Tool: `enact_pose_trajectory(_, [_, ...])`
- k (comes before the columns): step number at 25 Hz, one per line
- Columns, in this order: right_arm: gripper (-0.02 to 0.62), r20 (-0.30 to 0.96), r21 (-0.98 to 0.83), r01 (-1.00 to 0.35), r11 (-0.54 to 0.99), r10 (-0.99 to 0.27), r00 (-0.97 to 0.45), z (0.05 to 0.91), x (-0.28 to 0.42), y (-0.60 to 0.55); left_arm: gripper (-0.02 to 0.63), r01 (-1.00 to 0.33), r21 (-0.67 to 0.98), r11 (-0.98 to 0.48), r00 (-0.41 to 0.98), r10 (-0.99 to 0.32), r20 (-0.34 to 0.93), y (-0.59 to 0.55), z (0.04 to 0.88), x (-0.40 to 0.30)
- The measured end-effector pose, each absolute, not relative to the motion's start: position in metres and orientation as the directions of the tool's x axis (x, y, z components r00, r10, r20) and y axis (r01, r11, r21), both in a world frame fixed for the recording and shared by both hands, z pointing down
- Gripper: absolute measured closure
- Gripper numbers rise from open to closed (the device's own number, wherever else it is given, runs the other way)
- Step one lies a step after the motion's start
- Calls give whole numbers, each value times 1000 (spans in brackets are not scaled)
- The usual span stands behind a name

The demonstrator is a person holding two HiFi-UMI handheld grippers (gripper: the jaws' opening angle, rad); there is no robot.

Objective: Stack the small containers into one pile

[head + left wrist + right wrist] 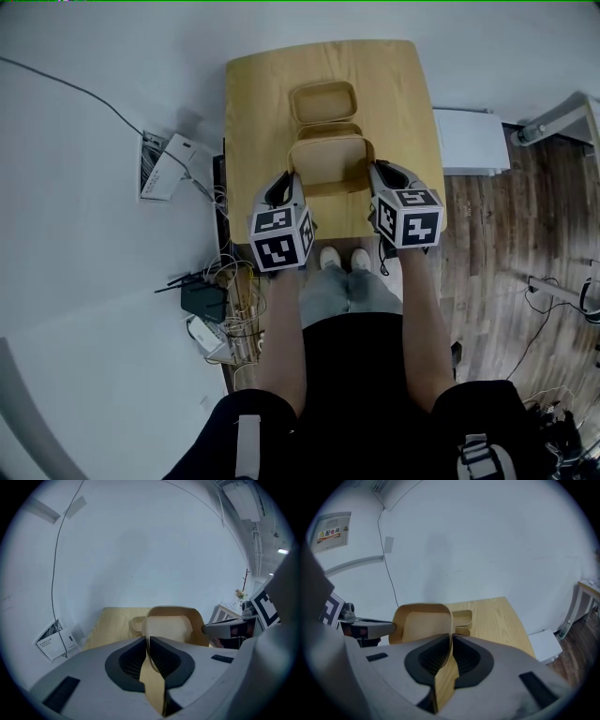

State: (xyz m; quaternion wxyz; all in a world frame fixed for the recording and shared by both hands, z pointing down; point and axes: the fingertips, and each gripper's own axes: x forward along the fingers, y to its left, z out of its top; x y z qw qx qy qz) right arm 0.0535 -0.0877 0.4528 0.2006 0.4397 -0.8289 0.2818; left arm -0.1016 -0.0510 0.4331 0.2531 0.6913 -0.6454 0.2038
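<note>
A tan wood-look container (328, 161) is held between both grippers above the near part of the wooden table (253, 94). My left gripper (289, 183) is shut on its left wall, and my right gripper (374, 175) is shut on its right wall. In the left gripper view the container (171, 630) has its wall pinched between the pads of my left gripper (149, 643). The right gripper view shows the same container (423, 626) with my right gripper (451, 640) clamped on its rim. Farther back on the table sits another container (323, 101), with one more (328, 131) just in front of it, partly hidden.
The table's near edge lies just below the grippers. A white low cabinet (469, 141) stands right of the table. On the floor to the left lie a white box (164, 164), a black router (202, 300) and tangled cables.
</note>
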Motion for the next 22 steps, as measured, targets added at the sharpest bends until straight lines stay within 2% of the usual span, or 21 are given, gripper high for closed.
enact_pose_trajectory(7, [572, 545, -259, -828, 497, -633, -550, 428, 57, -95, 586, -995, 97, -11, 65, -816, 575, -51, 412, -96])
enact_pose_trajectory(22, [575, 598, -285, -841, 460, -601, -530, 459, 43, -125, 586, -992, 127, -24, 100, -766, 635, -83, 446, -110])
